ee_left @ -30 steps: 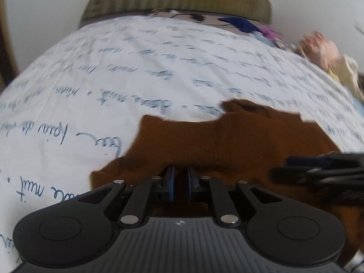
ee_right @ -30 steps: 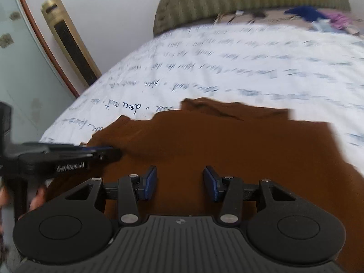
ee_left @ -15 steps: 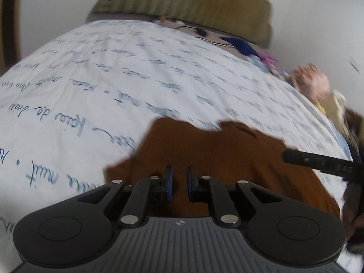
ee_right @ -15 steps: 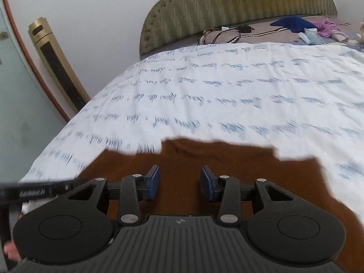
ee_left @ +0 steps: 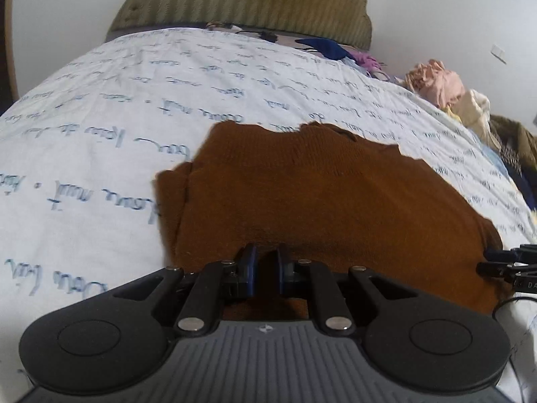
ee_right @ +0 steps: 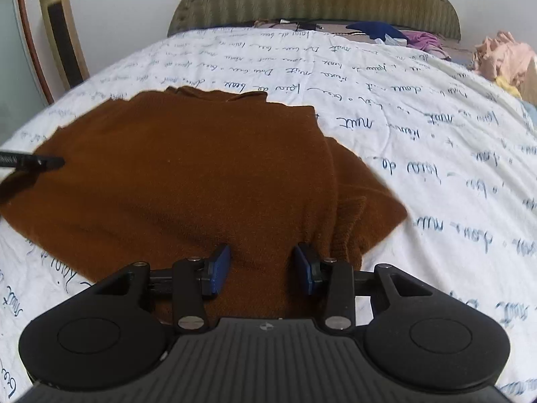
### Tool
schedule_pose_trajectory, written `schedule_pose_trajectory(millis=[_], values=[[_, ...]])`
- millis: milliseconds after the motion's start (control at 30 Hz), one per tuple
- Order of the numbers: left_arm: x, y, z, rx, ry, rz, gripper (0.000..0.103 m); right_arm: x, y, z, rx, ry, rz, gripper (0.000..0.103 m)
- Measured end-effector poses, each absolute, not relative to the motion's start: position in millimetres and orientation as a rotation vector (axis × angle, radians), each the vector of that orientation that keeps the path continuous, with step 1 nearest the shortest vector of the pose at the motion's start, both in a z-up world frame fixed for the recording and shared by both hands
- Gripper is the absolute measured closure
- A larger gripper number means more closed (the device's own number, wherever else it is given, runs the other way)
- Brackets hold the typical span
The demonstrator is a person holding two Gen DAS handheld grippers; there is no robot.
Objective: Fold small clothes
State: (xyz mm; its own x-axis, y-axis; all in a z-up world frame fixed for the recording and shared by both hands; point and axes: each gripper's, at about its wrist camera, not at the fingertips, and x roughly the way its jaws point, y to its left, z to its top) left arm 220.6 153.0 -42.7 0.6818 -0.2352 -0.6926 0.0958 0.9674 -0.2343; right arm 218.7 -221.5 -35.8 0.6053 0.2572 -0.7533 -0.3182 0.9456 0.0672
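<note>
A brown knit garment (ee_left: 319, 194) lies spread on the white bedsheet with blue writing (ee_left: 134, 107). It also shows in the right wrist view (ee_right: 188, 174), with a folded sleeve at its right side. My left gripper (ee_left: 266, 262) is shut on the garment's near edge. My right gripper (ee_right: 261, 267) is open, its blue pads either side of a raised fold of the garment's near hem. The left gripper's tip shows at the left edge of the right wrist view (ee_right: 37, 162); the right gripper's tip shows at the right edge of the left wrist view (ee_left: 506, 265).
An olive headboard (ee_right: 315, 0) stands at the far end of the bed. A dark blue cloth (ee_right: 376, 30), a purple cloth (ee_right: 424, 40) and a pink crumpled cloth (ee_right: 503, 55) lie at the far right. A gold-framed panel (ee_right: 62, 30) leans on the wall at left.
Both grippers have come down and forward with the garment's near edge. The garment now lies flatter and wider on the sheet. The right jaws stand wider apart.
</note>
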Motion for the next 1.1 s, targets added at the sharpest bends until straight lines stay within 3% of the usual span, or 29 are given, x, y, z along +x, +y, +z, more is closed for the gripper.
schedule_pose_trajectory(millis=[200,267,333,400,567,700,733,1100], values=[[200.3,199.4,0.2,-0.167,0.719,-0.109,0.090,196.6,-197.2,12.2,0.073,0.782,0.436,0.059],[204.6,222.3,6.9,-0.221,0.735,-0.089,0.085,185.4,-171.6,22.0,0.112,0.777,0.541,0.058],[211.9,239.0,7.5,-0.260,0.748,-0.062,0.074,175.6,-137.3,27.6,0.108,0.774,0.638,0.055],[220.8,247.4,3.7,-0.279,0.770,-0.053,0.073,168.1,-96.4,30.1,0.103,0.769,0.730,0.050],[237.2,245.0,-11.0,-0.330,0.817,-0.117,0.070,150.7,-6.2,25.4,-0.005,0.741,0.820,0.049],[248.4,241.4,-16.3,-0.361,0.784,-0.126,0.034,135.9,30.5,20.6,-0.133,0.712,0.793,0.048],[250.0,241.5,-16.4,-0.362,0.766,-0.118,0.032,132.7,34.6,19.5,-0.157,0.705,0.789,0.048],[283.3,207.5,-17.6,-0.272,0.772,-0.148,0.032,112.2,85.2,-3.7,-0.390,0.624,0.698,0.046]])
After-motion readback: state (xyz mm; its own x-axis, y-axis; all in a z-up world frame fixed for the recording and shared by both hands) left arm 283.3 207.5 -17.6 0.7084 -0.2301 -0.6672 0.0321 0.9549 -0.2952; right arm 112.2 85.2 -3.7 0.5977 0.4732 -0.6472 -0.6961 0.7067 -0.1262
